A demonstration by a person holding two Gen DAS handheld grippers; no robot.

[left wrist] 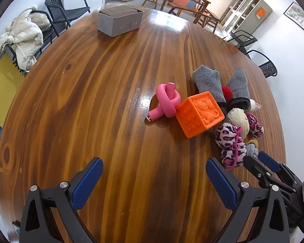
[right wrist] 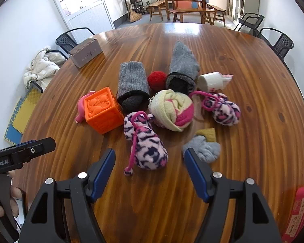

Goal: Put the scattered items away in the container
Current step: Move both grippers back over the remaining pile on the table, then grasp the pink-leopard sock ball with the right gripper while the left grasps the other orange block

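A grey box (left wrist: 119, 21) stands at the far side of the wooden table (left wrist: 91, 101); it also shows in the right wrist view (right wrist: 86, 53). A pile lies scattered: a pink knotted tube (left wrist: 166, 103), an orange cube (left wrist: 200, 114) (right wrist: 103, 110), two grey socks (right wrist: 132, 82) (right wrist: 182, 66), a red pompom (right wrist: 157, 80), a rolled yellow-pink sock (right wrist: 172, 110), two leopard-print pouches (right wrist: 146, 143) (right wrist: 223, 109), a white cup (right wrist: 211, 81) and a grey-blue sock (right wrist: 204, 148). My left gripper (left wrist: 154, 174) is open and empty, short of the pile. My right gripper (right wrist: 150, 166) is open, just before the near leopard pouch.
Black chairs (left wrist: 66, 10) stand around the table, one with a white coat (left wrist: 24, 38). A pink packet (right wrist: 300, 212) lies at the near right table edge. Benches and a cabinet (left wrist: 245, 12) stand at the back of the room.
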